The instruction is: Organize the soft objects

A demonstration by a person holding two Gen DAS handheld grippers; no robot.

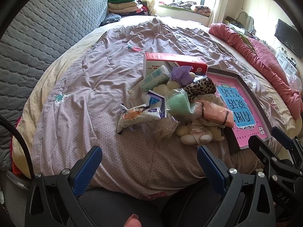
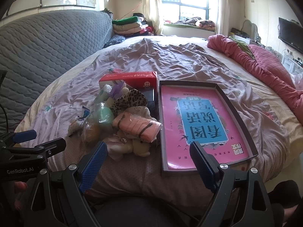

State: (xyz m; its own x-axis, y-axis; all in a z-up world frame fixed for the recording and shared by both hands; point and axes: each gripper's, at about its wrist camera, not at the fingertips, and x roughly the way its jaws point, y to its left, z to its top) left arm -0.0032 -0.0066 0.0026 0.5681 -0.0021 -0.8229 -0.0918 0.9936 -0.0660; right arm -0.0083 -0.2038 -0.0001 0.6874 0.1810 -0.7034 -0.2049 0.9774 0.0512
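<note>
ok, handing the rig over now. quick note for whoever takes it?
Left gripper: open, holding nothing, hovering short of the pile.
Right gripper: open, holding nothing, hovering at the near edge of the dark shallow box.
The pile of soft things sits left of that box: pink banded cloth roll, green bagged sponge, leopard-print fabric, cream plush toy.
The box holds only a pink book.
Done: nothing sorted. Left: the whole pile.

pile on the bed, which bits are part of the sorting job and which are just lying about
Part of the job:
- pink bundle
- green sponge in plastic
- leopard-print cloth
- cream plush toy
- tissue packs
- shallow box, probably the container
- left gripper and right gripper, both open and empty

Just lying about:
- pink quilt
- folded clothes
- television
</note>
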